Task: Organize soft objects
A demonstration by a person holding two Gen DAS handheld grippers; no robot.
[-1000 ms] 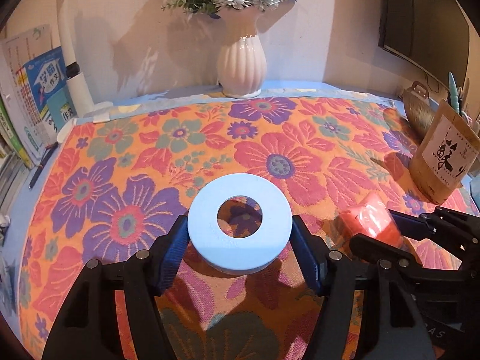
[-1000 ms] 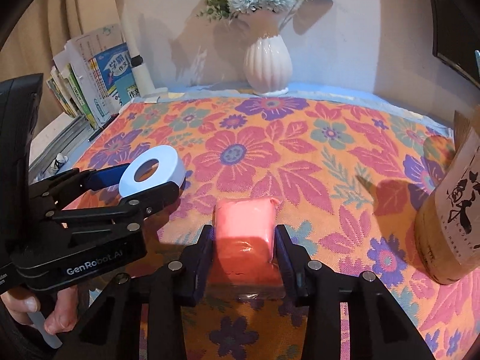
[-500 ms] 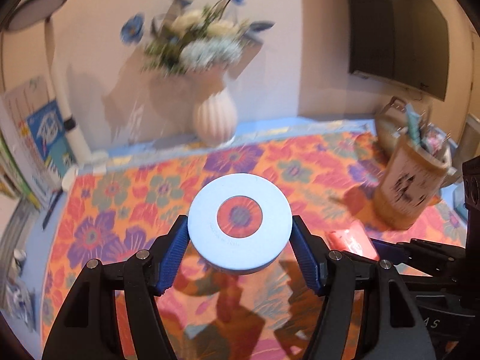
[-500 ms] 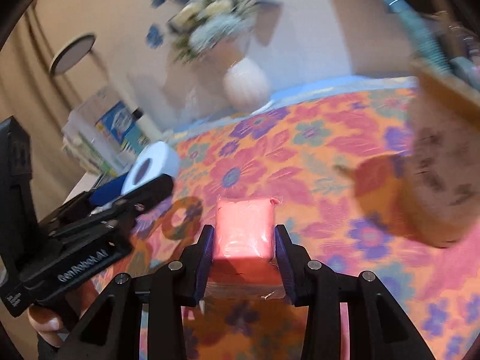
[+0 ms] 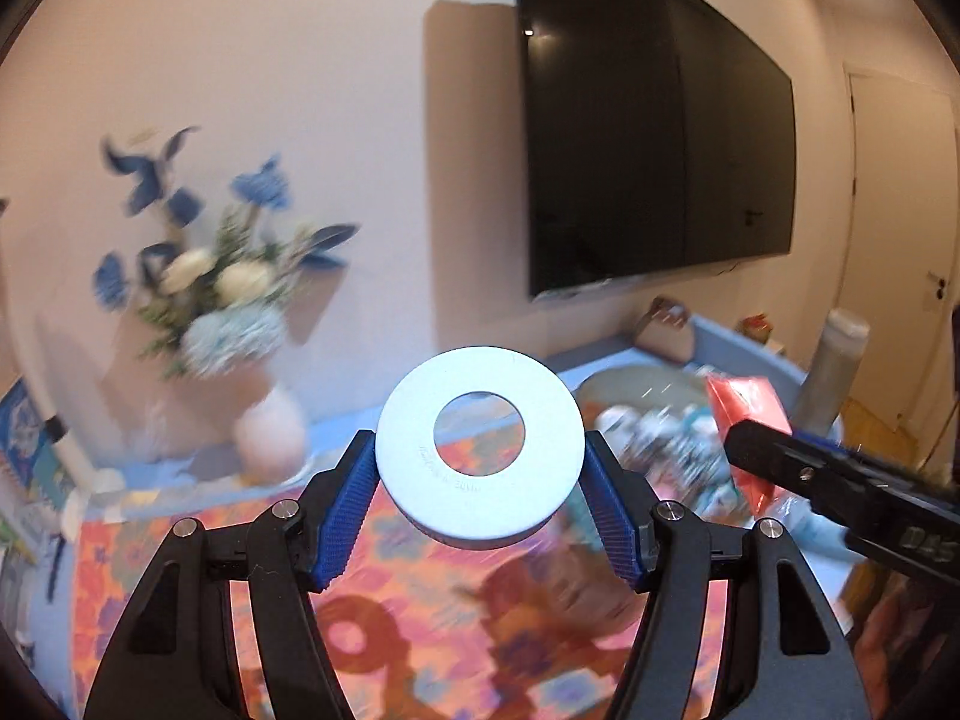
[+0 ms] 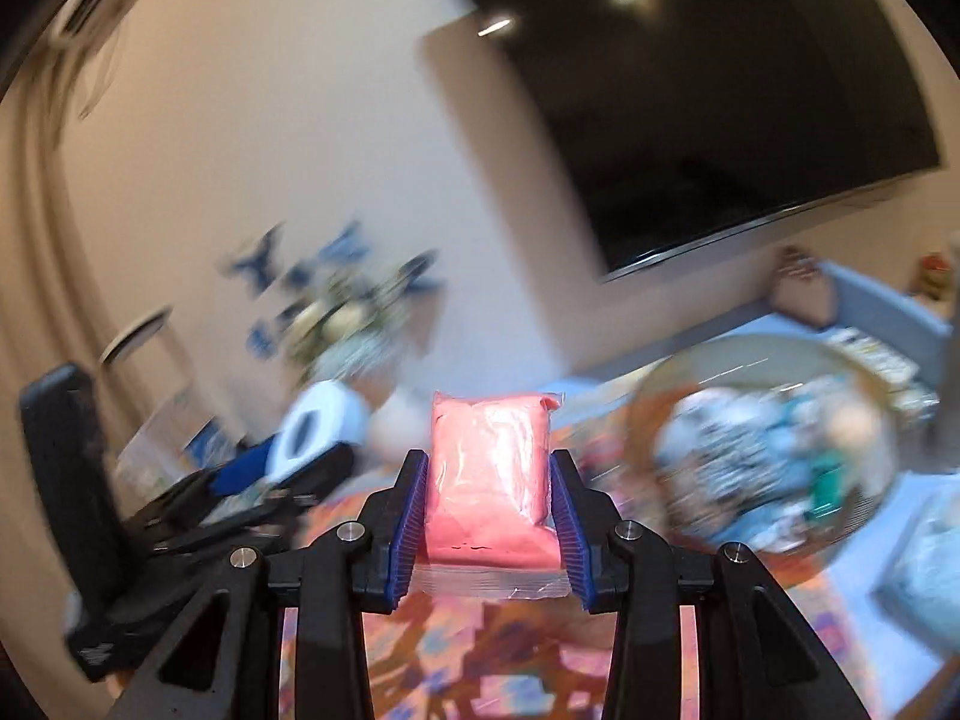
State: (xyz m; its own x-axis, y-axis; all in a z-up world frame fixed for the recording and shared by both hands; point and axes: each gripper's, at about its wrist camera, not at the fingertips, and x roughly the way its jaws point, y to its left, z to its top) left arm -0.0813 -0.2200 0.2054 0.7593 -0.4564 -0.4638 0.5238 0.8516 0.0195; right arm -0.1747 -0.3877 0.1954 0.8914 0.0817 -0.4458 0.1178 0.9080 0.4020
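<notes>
My left gripper point(image 5: 480, 450) is shut on a pale blue foam ring point(image 5: 414, 468), held flat in the air well above the flowered tablecloth point(image 5: 420, 630). The blue pads press its left and right rims. My right gripper point(image 6: 489, 468) is shut on a pink packet in clear wrap point(image 6: 489, 480), also lifted off the table. In the left wrist view the packet point(image 5: 747, 414) and the right gripper's black body show at the right. In the right wrist view the ring point(image 6: 318, 426) and left gripper sit at the left.
A round basket point(image 6: 744, 354) with several blurred soft items lies at the right. A white vase of flowers point(image 5: 264, 426) stands at the back left. A dark wall screen point(image 5: 648, 150) hangs above. Books point(image 5: 24, 450) lean at the far left.
Both grippers have risen from the tablecloth with their loads and swung right, so wall, screen and basket now fill the views. The ring and packet stay gripped.
</notes>
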